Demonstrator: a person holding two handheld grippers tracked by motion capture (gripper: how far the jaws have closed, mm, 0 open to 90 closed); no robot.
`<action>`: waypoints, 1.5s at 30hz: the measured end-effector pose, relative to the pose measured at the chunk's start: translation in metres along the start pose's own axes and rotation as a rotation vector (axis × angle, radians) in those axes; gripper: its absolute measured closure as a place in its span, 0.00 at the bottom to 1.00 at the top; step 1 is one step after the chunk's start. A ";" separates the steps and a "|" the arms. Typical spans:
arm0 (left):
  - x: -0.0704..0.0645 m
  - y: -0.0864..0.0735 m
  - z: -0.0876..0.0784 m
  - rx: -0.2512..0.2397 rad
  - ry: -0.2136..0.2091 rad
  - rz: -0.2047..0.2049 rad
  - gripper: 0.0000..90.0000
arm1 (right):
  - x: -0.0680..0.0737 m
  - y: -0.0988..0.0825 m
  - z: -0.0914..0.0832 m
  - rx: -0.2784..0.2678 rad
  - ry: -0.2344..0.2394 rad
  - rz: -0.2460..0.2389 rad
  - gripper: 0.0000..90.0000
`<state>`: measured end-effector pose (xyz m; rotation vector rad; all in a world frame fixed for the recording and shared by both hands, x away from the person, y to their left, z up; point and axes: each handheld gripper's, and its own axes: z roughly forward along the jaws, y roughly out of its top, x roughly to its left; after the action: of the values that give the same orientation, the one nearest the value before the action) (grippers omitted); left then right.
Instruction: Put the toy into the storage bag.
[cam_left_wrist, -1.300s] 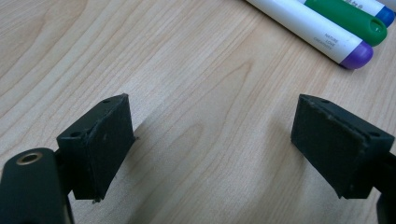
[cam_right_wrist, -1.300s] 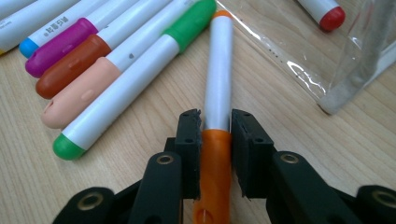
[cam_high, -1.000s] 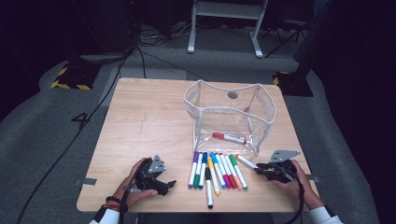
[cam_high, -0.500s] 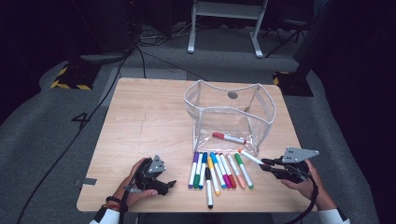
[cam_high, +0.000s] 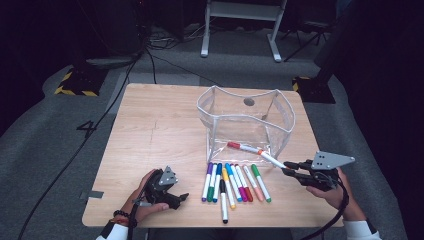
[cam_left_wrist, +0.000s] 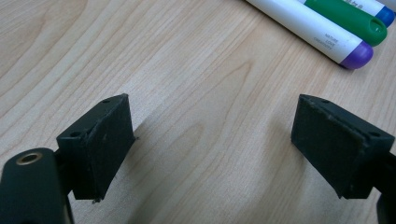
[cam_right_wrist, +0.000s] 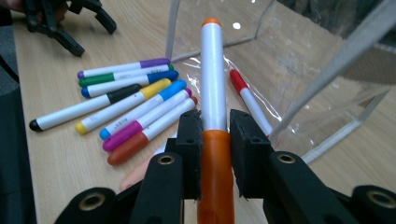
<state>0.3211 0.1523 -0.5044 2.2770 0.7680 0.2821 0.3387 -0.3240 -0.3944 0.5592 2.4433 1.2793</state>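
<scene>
Orange marker lifted toward clear pouch

Right gripper (cam_right_wrist: 212, 140) clamps the white-barrelled orange-capped marker (cam_right_wrist: 213, 79) at the cap-barrel joint, held off the table, tip aimed at the clear plastic pouch (cam_high: 220, 107). Marker looks light, stiff, smooth, may slip; mid-barrel grip suits. Left gripper (cam_left_wrist: 210, 140) rests half-open, empty, on the wooden table (cam_high: 155, 125). Loose markers (cam_high: 232, 182) lie beyond.

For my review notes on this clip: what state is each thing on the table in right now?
Right gripper: shut on the orange marker.
Orange marker: capped, held off the table, pointing toward the pouch.
Left gripper: open, nothing between its fingers, low over the table.
Clear pouch: standing, open at the top.
Red marker: capped, lying inside the pouch.
Row of markers: capped, lying flat on the table.
</scene>
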 end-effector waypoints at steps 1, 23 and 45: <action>0.000 0.000 0.000 0.000 0.001 0.000 0.15 | 0.001 0.002 -0.001 -0.005 0.005 -0.006 0.84; 0.000 0.000 0.000 0.000 0.001 -0.001 0.15 | -0.005 0.089 -0.021 -0.056 0.017 -0.154 0.84; 0.000 0.000 0.000 -0.001 0.000 0.000 0.15 | -0.094 0.143 0.038 0.092 -0.005 -0.082 0.84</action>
<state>0.3211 0.1522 -0.5045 2.2761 0.7677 0.2824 0.4653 -0.2681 -0.2861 0.4797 2.5042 1.1371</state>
